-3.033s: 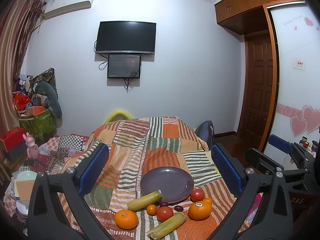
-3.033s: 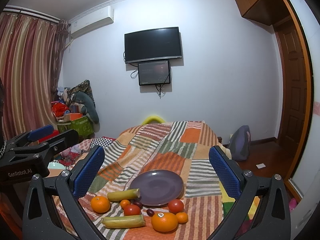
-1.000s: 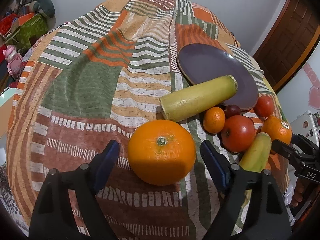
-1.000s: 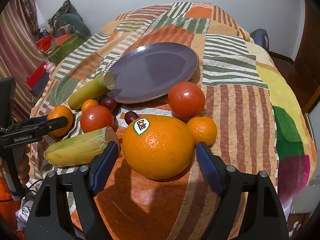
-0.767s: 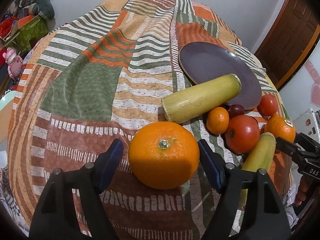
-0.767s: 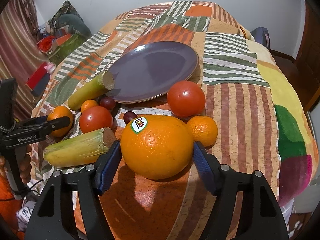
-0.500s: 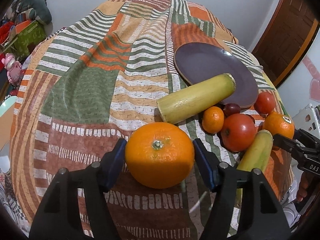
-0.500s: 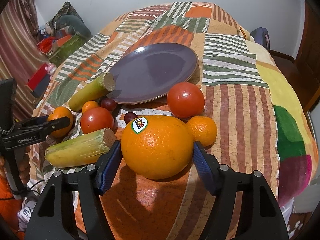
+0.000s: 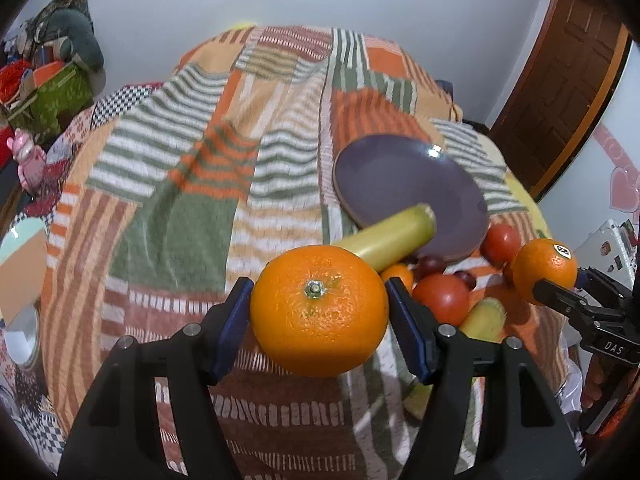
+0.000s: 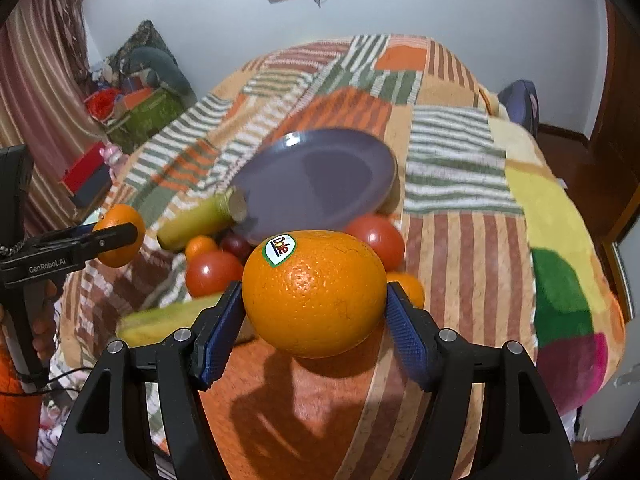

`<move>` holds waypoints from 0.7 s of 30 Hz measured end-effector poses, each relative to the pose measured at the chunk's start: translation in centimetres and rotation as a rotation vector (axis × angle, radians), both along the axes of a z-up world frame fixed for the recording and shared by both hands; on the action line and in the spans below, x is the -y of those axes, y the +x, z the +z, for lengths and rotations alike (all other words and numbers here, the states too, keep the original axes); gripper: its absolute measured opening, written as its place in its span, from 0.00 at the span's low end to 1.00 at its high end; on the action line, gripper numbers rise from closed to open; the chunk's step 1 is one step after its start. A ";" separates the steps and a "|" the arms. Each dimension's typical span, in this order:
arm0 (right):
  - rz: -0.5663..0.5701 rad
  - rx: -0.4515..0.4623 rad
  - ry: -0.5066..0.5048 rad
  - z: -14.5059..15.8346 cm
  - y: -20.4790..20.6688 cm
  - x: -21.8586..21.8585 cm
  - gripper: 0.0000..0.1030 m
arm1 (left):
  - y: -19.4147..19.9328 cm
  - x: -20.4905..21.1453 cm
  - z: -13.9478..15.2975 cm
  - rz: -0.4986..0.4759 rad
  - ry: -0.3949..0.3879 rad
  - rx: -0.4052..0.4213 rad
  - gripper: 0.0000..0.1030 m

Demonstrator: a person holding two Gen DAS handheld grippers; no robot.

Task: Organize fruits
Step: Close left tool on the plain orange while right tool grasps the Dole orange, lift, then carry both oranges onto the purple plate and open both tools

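A: Where is there open room?
B: The striped blanket lies bare at left and beyond the purple plate; its edges drop off at both sides.

A: Count the fruit?
B: Two large oranges. The left gripper pinches the plain orange; the right gripper pinches the stickered orange. Both hang above the cloth. Two tomatoes, two cane pieces, two small oranges.

A: The plate?
B: Empty; one cane piece overlaps its rim.

Bright indoor light, motion blur, fisheye bending
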State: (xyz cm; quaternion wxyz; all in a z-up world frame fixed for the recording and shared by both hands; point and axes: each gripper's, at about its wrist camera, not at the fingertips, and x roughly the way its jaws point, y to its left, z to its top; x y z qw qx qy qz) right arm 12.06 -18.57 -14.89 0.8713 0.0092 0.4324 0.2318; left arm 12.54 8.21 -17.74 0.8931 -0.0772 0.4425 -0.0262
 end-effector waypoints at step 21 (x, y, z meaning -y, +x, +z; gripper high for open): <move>0.012 0.219 0.005 4.7 5.2 -1.2 0.65 | 5.1 0.8 6.1 -0.018 -0.007 0.164 0.64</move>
